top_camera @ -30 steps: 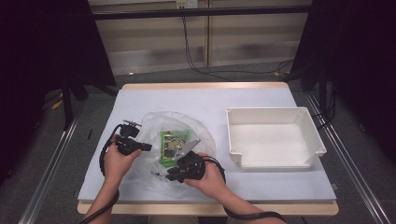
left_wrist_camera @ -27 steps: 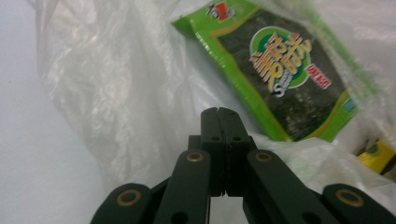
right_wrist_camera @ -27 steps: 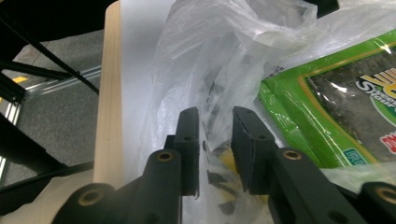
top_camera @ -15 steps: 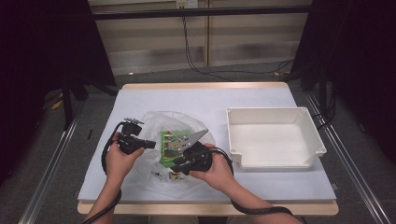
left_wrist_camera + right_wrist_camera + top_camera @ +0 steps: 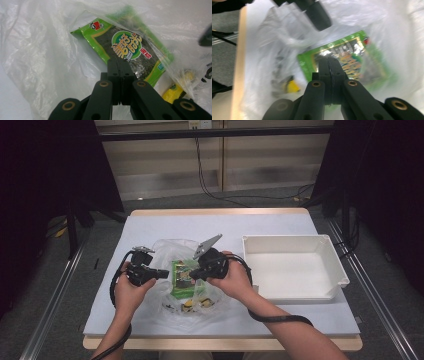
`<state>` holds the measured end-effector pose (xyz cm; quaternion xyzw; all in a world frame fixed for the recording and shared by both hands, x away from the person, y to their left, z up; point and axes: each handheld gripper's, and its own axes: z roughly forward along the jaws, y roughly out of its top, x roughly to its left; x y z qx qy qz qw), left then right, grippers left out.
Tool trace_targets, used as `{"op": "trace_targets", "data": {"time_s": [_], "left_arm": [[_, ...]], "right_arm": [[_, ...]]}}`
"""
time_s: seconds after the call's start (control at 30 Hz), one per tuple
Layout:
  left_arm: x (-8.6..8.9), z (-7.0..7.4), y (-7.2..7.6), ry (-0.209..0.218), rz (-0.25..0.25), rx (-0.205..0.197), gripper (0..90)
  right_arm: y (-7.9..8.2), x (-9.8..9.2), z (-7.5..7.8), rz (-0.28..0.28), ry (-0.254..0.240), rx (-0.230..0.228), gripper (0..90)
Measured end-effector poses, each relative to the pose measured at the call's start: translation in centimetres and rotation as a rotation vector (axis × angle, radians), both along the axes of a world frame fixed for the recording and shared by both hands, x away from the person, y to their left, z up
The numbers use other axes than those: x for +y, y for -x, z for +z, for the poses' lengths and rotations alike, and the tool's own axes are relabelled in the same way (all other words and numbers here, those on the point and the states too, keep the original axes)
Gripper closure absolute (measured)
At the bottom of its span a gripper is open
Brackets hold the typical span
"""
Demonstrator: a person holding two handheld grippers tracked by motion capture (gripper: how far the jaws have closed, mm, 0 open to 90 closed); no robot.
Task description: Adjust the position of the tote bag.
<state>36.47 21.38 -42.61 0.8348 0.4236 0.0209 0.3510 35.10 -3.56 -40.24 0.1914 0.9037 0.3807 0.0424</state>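
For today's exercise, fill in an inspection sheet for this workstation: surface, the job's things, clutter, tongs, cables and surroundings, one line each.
Surface: table with a pale cover, wooden edge showing at the front.
Job's things: clear plastic bag lying crumpled; green snack packet inside it, with small yellow packets.
Clutter: empty white tray on the right.
Tongs: left tongs shut, at the bag's film; right tongs just closed, shut over the packet through the bag; a pinch on the film cannot be told.
Cables: black cable trails from the right tongs; floor cables behind.
Surroundings: dark curtains, wall panels.
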Motion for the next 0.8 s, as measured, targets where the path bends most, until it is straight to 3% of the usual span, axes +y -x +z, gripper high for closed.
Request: {"op": "trace_targets", "data": {"time_s": [0.17,0.3,0.43,0.5,0.8], "left_arm": [[-0.1,0.1,0.1,0.006,-0.025,0.005,89.8],[-0.1,-0.1,0.2,0.011,-0.014,0.004,89.8],[0.1,-0.5,0.2,0.013,-0.006,0.009,89.8],[0.2,-0.7,0.1,0.007,-0.009,0.010,89.8],[0.0,-1.2,-0.2,0.005,-0.001,0.014,90.0]], "right_arm": [[-1.7,0.5,-0.2,-0.016,0.019,0.005,90.0],[-3.3,0.6,-0.6,-0.027,0.048,0.020,90.0],[-3.9,0.3,-0.9,-0.030,0.070,0.032,90.0],[-4.5,-0.1,-1.2,-0.039,0.108,0.033,90.0],[-6.4,-1.7,-2.3,-0.100,0.175,0.026,89.9]]}}
